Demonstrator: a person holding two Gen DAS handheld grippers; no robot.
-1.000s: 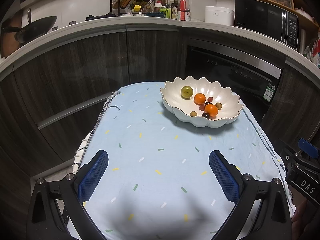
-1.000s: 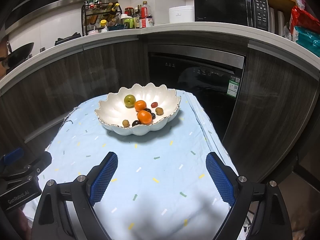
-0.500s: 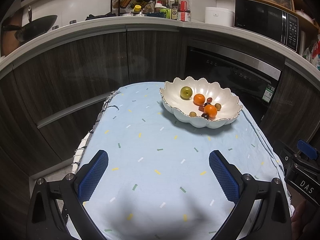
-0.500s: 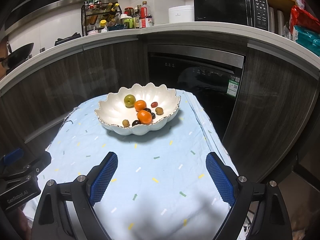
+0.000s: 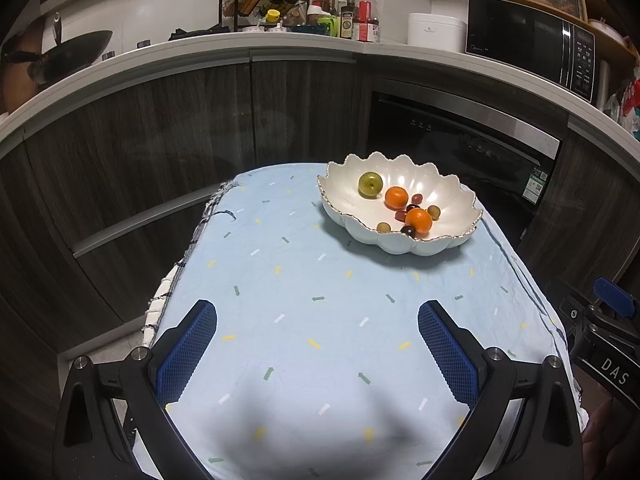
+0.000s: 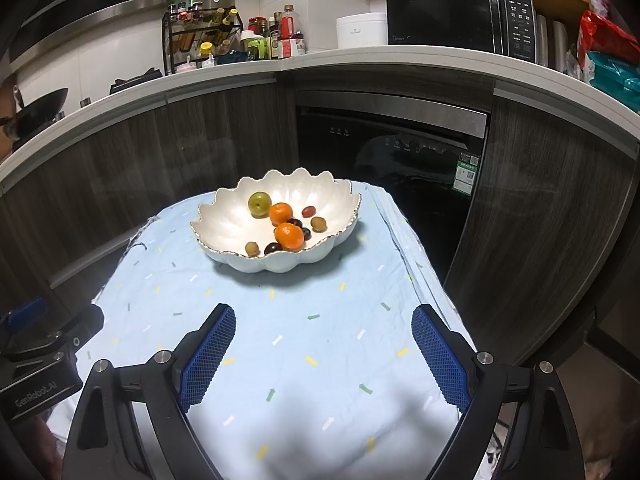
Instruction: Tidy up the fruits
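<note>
A white scalloped bowl [image 5: 344,196] [image 6: 224,228] stands at the far end of a table with a light blue cloth [image 5: 320,300] [image 6: 312,320]. In it lie a green apple [image 5: 370,184] [image 6: 259,203], two oranges [image 5: 396,197] [image 6: 289,236], and several small dark, red and tan fruits. My left gripper [image 5: 318,322] is open and empty over the near cloth. My right gripper [image 6: 323,325] is open and empty, also short of the bowl. Each gripper's body shows at the edge of the other's view.
Dark wood cabinets and a black built-in oven [image 6: 392,152] stand just behind the table. The white counter [image 5: 280,44] above carries a bottle rack, jars, a white cooker and a microwave [image 6: 460,16]. A wok sits at far left. The table's edges drop off left and right.
The bowl sits slightly higher in both views; both grippers have drawn back or tilted a little. Both stay open and empty.
</note>
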